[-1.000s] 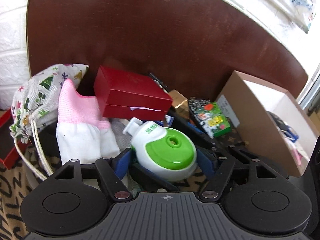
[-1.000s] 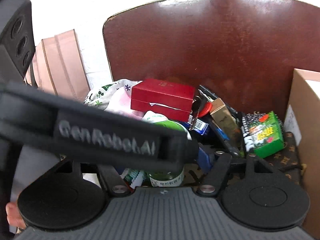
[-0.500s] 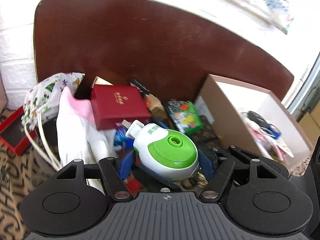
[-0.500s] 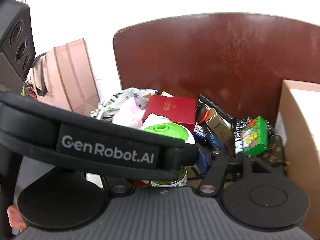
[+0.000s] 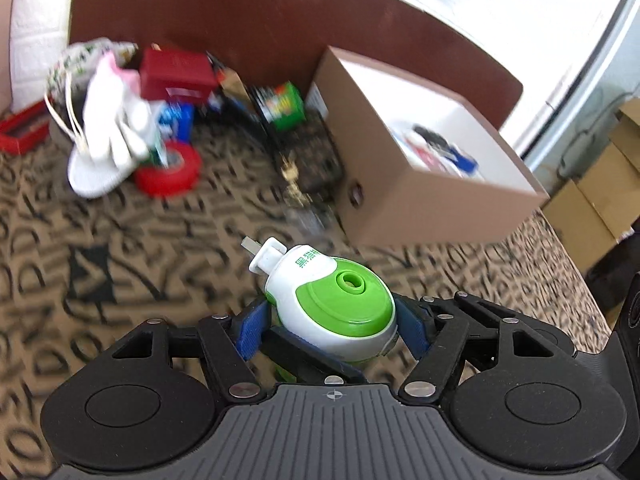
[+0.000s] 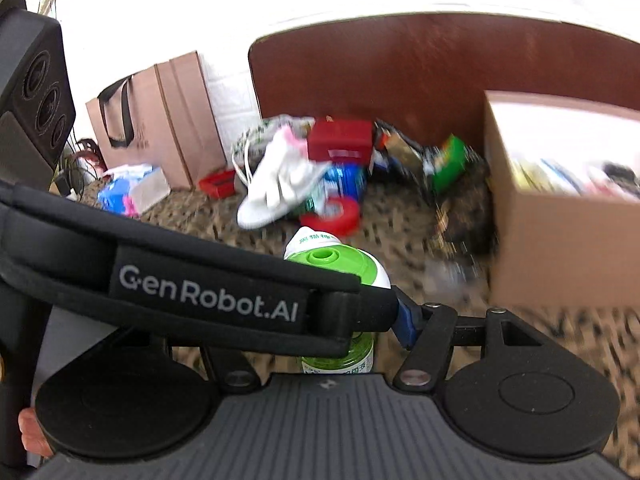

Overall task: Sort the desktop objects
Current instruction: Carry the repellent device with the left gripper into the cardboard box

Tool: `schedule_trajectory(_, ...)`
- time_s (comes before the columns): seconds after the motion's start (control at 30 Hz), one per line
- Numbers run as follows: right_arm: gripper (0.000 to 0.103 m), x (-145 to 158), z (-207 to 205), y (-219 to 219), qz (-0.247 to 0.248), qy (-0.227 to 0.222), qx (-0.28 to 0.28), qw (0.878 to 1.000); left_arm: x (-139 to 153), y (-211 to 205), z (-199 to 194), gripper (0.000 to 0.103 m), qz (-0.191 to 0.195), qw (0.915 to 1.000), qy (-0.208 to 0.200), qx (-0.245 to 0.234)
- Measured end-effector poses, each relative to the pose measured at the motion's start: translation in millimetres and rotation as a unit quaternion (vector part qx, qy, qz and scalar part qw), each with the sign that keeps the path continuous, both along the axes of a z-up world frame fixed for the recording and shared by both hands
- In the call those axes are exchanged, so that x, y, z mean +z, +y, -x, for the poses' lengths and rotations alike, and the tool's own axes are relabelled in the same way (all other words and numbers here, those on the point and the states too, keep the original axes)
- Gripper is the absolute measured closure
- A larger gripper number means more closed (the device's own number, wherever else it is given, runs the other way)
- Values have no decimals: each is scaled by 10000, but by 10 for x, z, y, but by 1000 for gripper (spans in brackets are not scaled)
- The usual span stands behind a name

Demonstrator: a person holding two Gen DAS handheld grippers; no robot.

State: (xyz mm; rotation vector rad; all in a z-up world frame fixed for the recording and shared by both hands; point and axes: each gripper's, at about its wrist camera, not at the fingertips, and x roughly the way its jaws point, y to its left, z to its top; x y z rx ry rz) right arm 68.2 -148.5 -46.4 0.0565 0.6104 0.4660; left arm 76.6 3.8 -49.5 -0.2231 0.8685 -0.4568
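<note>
The left gripper [image 5: 326,326], fingers clamped on the green-and-white plug-in bottle [image 5: 334,306], is pulling it back from the pile [image 5: 172,96], hovering over the desk [image 5: 120,240] near the cardboard box [image 5: 420,152]; right fingers' state unclear

"GenRobot.AI" on the black strap [image 6: 208,296]; the green-and-white device's [image 5: 334,308] green characters are illegible.

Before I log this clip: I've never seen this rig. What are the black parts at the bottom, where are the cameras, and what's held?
No robot arm here: a person holds two handheld grippers, each with a fisheye camera looking along its fingers. In the left wrist view, the left gripper is shut on a green-and-white plug-in device. The right wrist view is partly blocked by the strap crossing in front, so the right gripper's state is unclear. On the patterned cloth lie a red tape roll, white glove, red box and an open cardboard box.
</note>
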Motion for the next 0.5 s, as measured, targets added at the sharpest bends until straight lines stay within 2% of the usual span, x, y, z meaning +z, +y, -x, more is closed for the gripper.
schedule_trajectory(0.17, 34, -69, 255, -197, 17, 111, -195, 9997, -66, -218, 152, 26, -5, 9998, 39, -219)
schedule_trajectory(0.43, 34, -245, 322, -387, -8, 295, -379, 9988, -186, -415, 145, 22, -192, 9993, 114, -306)
schedule_trajectory(0.5, 33, -257, 315, -402, -38, 270, -384, 9989, -191, -437, 120, 17, -247, 9993, 96, -280)
